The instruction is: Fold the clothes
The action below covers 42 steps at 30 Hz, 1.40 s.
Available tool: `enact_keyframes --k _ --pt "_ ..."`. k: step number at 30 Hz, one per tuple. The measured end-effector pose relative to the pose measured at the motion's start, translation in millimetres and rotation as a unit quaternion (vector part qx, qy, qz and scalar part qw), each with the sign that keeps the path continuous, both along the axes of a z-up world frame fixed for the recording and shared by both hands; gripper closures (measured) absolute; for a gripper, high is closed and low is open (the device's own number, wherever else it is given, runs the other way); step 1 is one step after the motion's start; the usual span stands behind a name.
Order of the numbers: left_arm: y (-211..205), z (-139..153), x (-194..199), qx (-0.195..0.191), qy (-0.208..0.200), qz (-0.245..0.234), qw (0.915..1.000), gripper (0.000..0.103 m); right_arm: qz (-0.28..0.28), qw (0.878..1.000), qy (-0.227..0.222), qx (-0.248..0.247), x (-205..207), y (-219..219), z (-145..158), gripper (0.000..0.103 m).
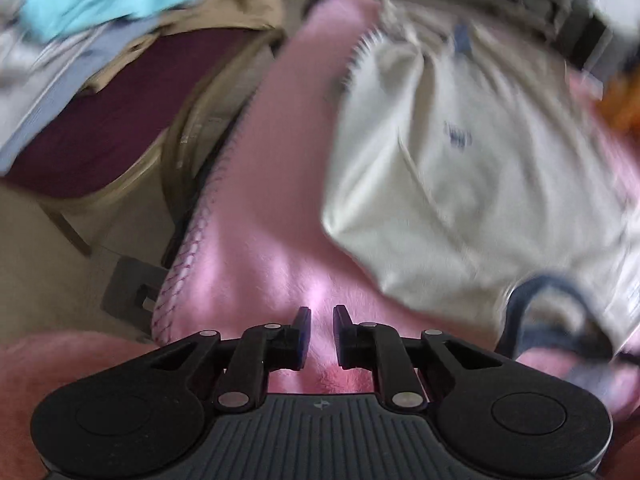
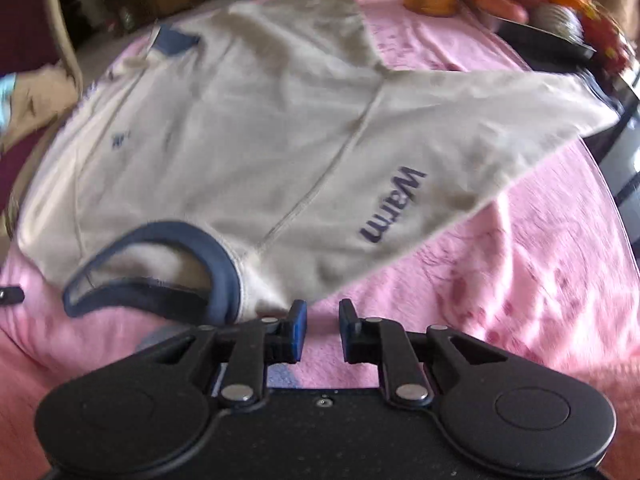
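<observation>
Left gripper (image 1: 321,334): matte black body, two round housings at either side of a central ribbed grey plate (image 1: 320,432) carrying a small pale emblem near its top edge. From the plate, paired black link bars run forward, pinned by silver round rivets (image 1: 235,399). Fingers end in dark blue-purple pads (image 1: 303,330).

Right gripper (image 2: 323,330): same black build, same two round housings, but the middle plate (image 2: 320,436) is flat, speckled black, with one small screw (image 2: 323,402) near its top edge. Silver rivets on the link bars beside the plate; blue pads (image 2: 299,332) on the fingertips.
</observation>
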State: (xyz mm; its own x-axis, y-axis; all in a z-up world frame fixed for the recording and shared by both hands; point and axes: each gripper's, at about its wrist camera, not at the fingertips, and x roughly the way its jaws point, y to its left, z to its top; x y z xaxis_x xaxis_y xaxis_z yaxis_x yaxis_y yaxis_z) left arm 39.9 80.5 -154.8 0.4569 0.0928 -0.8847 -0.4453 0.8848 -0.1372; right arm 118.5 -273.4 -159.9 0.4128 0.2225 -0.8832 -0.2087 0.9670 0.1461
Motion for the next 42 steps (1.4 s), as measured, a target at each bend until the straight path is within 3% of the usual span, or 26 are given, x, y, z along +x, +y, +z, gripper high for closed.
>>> enact_keyframes --k 3,7,13,16,18,19,22,26,29,32,37,40,42 --pt "4 10 -3 -0.036 -0.046 -0.016 0.9982 0.084 -0.013 0.998 -0.019 0.063 -2 -9 10 0.086" --pt "-21 14 22 -0.005 -0.062 -0.074 0.9953 0.081 0.004 0.995 -0.031 0.098 2 -1 11 0.085" --pt "-15 -14 51 0.049 0.010 -0.040 0.9979 0.086 0.021 0.997 -0.021 0.076 12 12 -3 0.086" --pt "-11 -20 45 0.099 0.043 -0.020 0.9939 0.082 0.029 0.997 -0.016 0.065 17 19 -10 0.092" --pt "-9 -20 42 0.125 0.056 -0.001 0.9906 0.084 0.029 0.998 -0.016 0.051 16 18 -13 0.098" --pt "-6 -19 39 0.122 0.055 0.006 0.9910 0.092 0.025 0.998 -0.016 0.049 14 15 -13 0.098" --pt "-6 0 21 0.078 -0.019 0.002 0.9968 0.094 0.016 0.997 -0.026 0.069 9 7 -6 0.096" --pt "-33 11 25 0.076 -0.082 -0.079 0.9905 0.087 0.022 0.992 -0.050 0.118 9 8 2 0.096" --pt "-59 -10 40 0.087 -0.049 -0.141 0.9849 0.085 0.046 0.988 -0.045 0.138 11 20 0 0.096" --pt "-70 -26 42 0.107 -0.008 -0.170 0.9796 0.082 0.083 0.987 -0.034 0.131 8 33 -7 0.096" --pt "-66 -29 35 0.135 0.036 -0.178 0.9740 0.081 0.123 0.989 -0.023 0.074 -3 49 -12 0.095" --pt "-62 -22 27 0.138 0.047 -0.178 0.9732 0.086 0.117 0.990 -0.024 0.080 -5 44 1 0.095" --pt "-57 -12 26 0.141 0.028 -0.169 0.9751 0.086 0.111 0.989 -0.028 0.090 -5 40 11 0.092"
